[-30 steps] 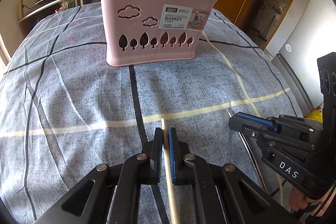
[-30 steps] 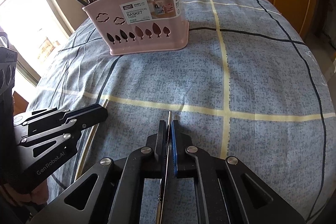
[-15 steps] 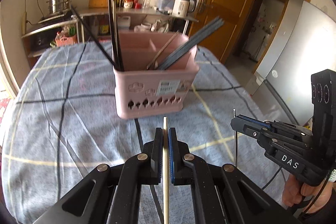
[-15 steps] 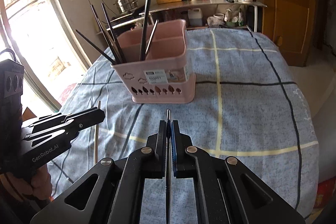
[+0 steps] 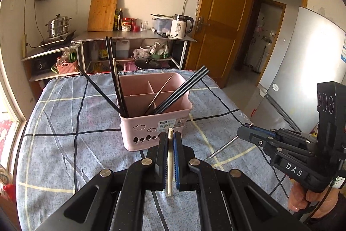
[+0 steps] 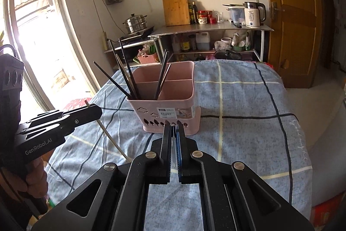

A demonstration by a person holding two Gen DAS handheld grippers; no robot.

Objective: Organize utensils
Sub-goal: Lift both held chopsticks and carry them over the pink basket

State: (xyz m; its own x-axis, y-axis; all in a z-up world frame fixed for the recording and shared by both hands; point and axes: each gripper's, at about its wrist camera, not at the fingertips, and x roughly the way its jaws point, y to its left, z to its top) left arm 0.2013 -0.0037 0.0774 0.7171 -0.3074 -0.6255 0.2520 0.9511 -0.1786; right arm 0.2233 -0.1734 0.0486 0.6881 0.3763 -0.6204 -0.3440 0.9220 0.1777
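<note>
Two utensils are in hand and not yet stowed, so the job looks partly done. Nearest in the left wrist view, the left gripper (image 5: 170, 138) is clamped on a pale wooden chopstick (image 5: 170, 166), which runs back between its jaws with its tip just short of the pink utensil basket (image 5: 155, 122). To the right of the basket from this side, the right gripper (image 5: 244, 133) is closed on a thin metal chopstick (image 5: 222, 149) that slants down toward the checked tablecloth (image 5: 64, 133); in its own view only a sliver of that utensil shows, so I take it for a chopstick rather than something else. Both grippers hang above the cloth, short of the basket's front wall.

Further back, the basket stands on the cloth, and its compartments already hold several dark chopsticks (image 5: 179, 90) leaning left and right, plus a lighter one (image 5: 160, 92) in the middle section. No other loose utensils show on the cloth around the basket. What seems left is to carry these two over the rim and drop each into a compartment, probably matching its kind.
</note>
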